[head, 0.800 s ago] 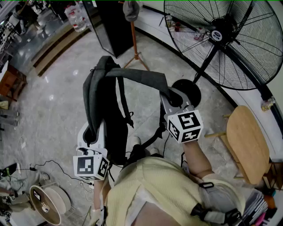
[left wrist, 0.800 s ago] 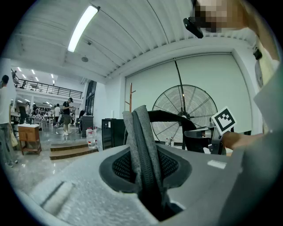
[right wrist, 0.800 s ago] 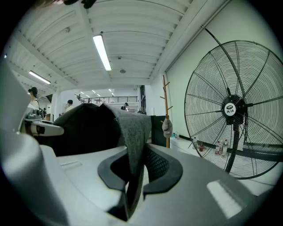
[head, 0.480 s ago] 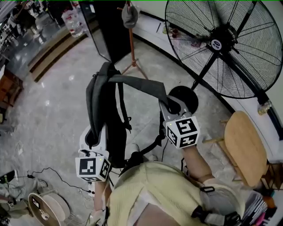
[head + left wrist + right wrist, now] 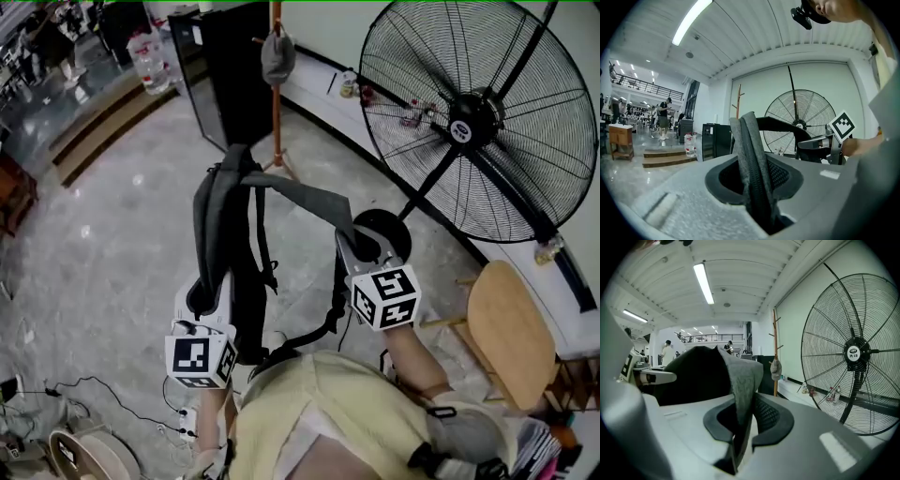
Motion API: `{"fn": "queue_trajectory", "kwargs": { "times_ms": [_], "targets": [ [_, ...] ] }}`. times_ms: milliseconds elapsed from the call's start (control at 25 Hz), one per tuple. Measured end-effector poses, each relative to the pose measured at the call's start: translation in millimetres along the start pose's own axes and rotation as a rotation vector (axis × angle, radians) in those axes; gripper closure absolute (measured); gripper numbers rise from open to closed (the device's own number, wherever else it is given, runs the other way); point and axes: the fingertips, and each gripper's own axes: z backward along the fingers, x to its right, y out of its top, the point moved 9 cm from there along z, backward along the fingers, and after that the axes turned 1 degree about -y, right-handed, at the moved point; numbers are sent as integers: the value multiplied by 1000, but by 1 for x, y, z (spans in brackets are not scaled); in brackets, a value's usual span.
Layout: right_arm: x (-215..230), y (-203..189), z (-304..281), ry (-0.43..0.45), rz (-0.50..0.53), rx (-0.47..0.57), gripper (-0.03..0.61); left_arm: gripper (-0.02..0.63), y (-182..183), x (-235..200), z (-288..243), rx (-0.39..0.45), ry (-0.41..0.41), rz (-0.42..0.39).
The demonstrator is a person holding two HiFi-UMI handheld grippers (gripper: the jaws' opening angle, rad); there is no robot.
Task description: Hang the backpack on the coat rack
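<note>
A dark grey backpack (image 5: 246,281) hangs in the air between my two grippers. My left gripper (image 5: 202,298) is shut on one shoulder strap (image 5: 752,164), which rises thick and padded out of its jaws. My right gripper (image 5: 364,246) is shut on the other grey strap (image 5: 742,385), stretched across from the bag's top. The wooden coat rack (image 5: 276,84) stands straight ahead by the wall, with a grey cap (image 5: 277,58) hanging on one of its pegs. In the right gripper view the coat rack (image 5: 775,352) rises just right of the strap.
A large black floor fan (image 5: 478,122) stands at the right, its round base (image 5: 386,225) close under my right gripper. A black cabinet (image 5: 230,70) is left of the rack. A wooden stool (image 5: 506,323) is at the lower right, cables (image 5: 103,389) on the floor at left.
I have come closer to the coat rack, which now shows fuller at the top of the head view. Both grippers keep their hold on the straps, and the backpack is carried forward.
</note>
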Motion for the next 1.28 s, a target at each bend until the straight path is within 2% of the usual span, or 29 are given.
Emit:
{"fn": "queue_trajectory", "kwargs": {
  "times_ms": [440,840,1280],
  "targets": [
    [-21,19,-47,-14,-30,24,541,520,12,-46,-15,11,-15,4],
    [-43,21,-84,-36,-12,5,541,519,-1,-93,-27,-24,-29,-7],
    [5,45,-154,-46,42,58,541,518,7,-111,-92,-23,-4,-5]
  ]
}}
